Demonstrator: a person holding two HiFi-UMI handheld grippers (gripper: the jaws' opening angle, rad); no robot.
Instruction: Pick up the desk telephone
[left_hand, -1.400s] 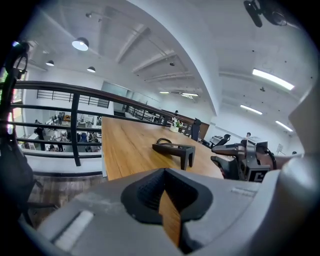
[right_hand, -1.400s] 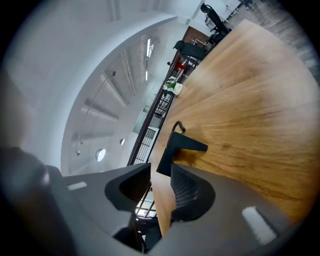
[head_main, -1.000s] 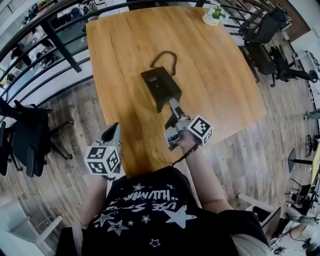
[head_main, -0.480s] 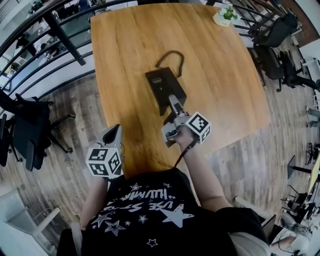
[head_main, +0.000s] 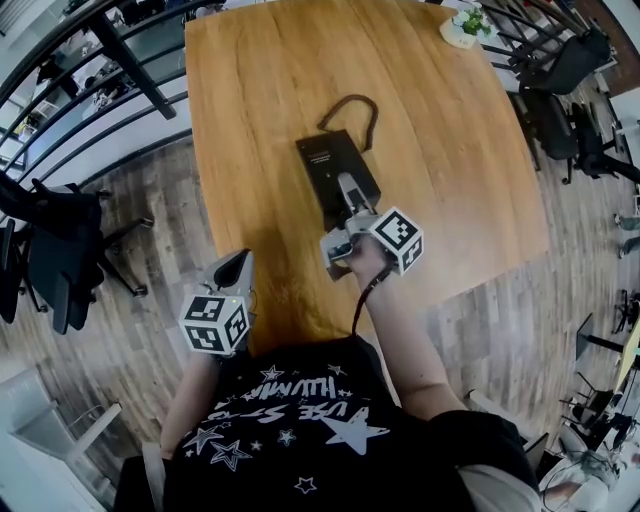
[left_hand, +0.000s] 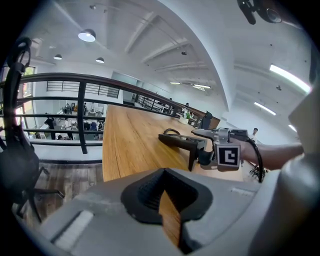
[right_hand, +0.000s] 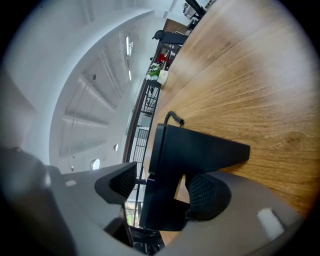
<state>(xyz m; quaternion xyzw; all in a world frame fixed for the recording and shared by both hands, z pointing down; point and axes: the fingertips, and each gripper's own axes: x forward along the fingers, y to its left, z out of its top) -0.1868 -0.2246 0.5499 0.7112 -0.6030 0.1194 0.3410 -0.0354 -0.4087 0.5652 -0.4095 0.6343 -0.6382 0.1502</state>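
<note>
Black desk telephone (head_main: 325, 160) lies on the wooden surface (head_main: 260, 90). The right gripper (head_main: 346, 190) has advanced toward 12 o'clock, its fingers just opened wide astride the phone's near edge. At 7 o'clock, the left gripper (head_main: 238, 268) has its fingers closed and empty.

The left gripper (head_main: 238, 265) hangs at the frame's lower left, pointing up-frame, jaws together and empty. The right gripper (head_main: 346, 188) sits at centre on the outstretched right forearm (head_main: 400, 335), tilted slightly down. Its jaws have just been opening and stand wide, with the phone's (head_main: 330, 160) near end between them, unclamped.
</note>
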